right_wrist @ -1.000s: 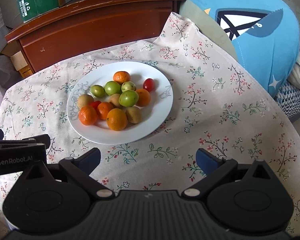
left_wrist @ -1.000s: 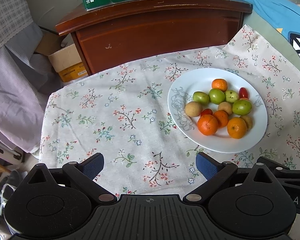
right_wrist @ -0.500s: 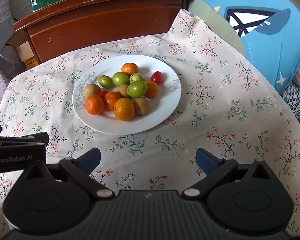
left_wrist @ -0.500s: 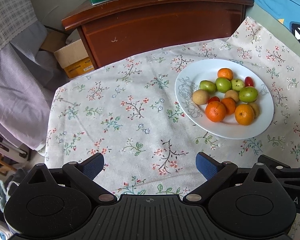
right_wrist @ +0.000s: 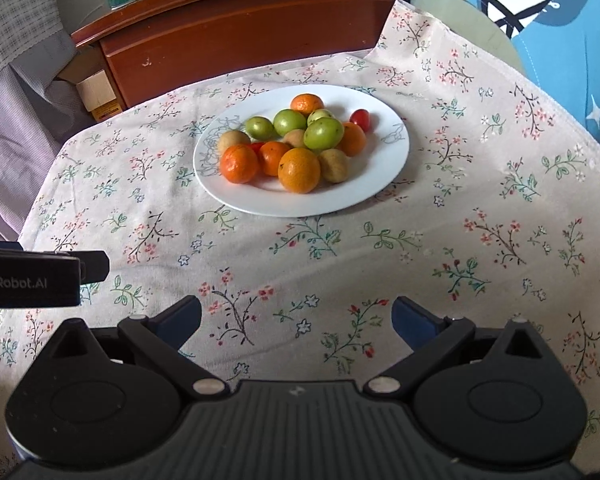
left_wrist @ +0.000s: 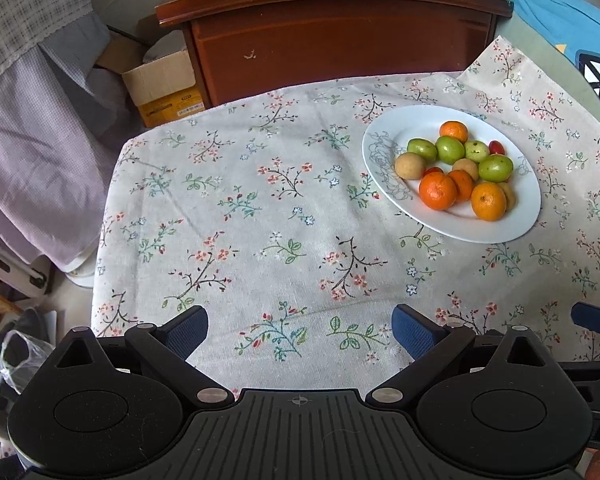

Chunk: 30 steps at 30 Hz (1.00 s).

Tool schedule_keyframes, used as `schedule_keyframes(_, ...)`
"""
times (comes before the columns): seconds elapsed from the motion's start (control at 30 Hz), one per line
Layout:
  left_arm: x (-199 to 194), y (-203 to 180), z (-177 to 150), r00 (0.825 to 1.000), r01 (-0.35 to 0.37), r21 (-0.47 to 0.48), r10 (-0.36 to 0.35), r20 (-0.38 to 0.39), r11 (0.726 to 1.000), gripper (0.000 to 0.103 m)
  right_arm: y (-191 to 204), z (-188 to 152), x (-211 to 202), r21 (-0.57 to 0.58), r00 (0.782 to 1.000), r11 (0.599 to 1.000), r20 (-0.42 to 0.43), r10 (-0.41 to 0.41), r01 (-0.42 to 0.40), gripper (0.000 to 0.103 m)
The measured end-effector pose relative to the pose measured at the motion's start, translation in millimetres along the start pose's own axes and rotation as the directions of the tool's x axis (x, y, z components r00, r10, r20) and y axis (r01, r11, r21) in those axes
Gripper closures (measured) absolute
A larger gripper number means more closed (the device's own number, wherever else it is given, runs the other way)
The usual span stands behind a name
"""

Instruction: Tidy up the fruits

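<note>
Fruit is piled on a white plate [right_wrist: 384, 168] that sits on the flowered tablecloth [right_wrist: 440, 240] over the table, on the far side from both tools. Oranges [right_wrist: 299, 170], green fruits [right_wrist: 324, 133], brown round fruits [right_wrist: 334, 165] and a small red tomato [right_wrist: 360, 119] are all mixed together in one heap, touching each other.

Since a second ago, both tools have been pulled back and lifted. The plate is now seen smaller and farther away in both views, and more of the cloth is shown in front of it. Nothing on the plate has been moved in that time; each fruit is seen in the same spot.

The left gripper [left_wrist: 300, 330] is held over bare cloth, to the near left of the plate, with its jaws spread wide and nothing between them. The right gripper [right_wrist: 296, 320] is held near the front of the table, and its jaws are spread wide and empty too.

Not one fruit is held, so no sorting was done in this last second. From the heap alone, it cannot be told whether the fruit was gathered here as wanted or is waiting to be sorted by kind.
</note>
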<state>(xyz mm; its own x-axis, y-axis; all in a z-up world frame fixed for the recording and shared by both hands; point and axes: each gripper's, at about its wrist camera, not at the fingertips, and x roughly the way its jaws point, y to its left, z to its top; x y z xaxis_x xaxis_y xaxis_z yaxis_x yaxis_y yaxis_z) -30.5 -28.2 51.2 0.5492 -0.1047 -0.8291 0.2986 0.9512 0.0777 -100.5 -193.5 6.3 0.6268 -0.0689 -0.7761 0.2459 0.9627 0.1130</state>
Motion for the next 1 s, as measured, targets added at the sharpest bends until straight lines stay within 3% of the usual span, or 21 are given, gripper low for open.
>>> schedule_keyframes(0.13,-3,6,-6,1.0,0.006,-0.017,-0.006,-0.005,1.0,0.004,2,-10,9,-0.012,1.0,1.0,0.005,0.003,-0.003,0.002)
schedule_keyframes(0.3,-9,13,-12,1.0,0.018,-0.042,-0.018,0.002,0.999,0.004,4,-17,14,-0.048,0.997,0.999,0.074,-0.02,0.023,0.001)
schedule_keyframes(0.43,-11,17,-15,1.0,0.025,-0.054,-0.025,0.001,0.998,0.004,12,-23,19,-0.126,0.992,0.989,0.113,-0.062,0.076,0.001)
schedule_keyframes(0.67,-12,22,-19,0.999,0.032,-0.071,-0.032,-0.003,0.997,0.004,14,-26,26,-0.099,0.977,0.992,0.203,-0.057,0.079,0.0)
schedule_keyframes(1.0,-10,22,-19,0.999,0.034,-0.074,-0.034,-0.005,0.997,0.004,16,-24,28,-0.098,0.975,0.992,0.214,-0.054,0.076,0.0)
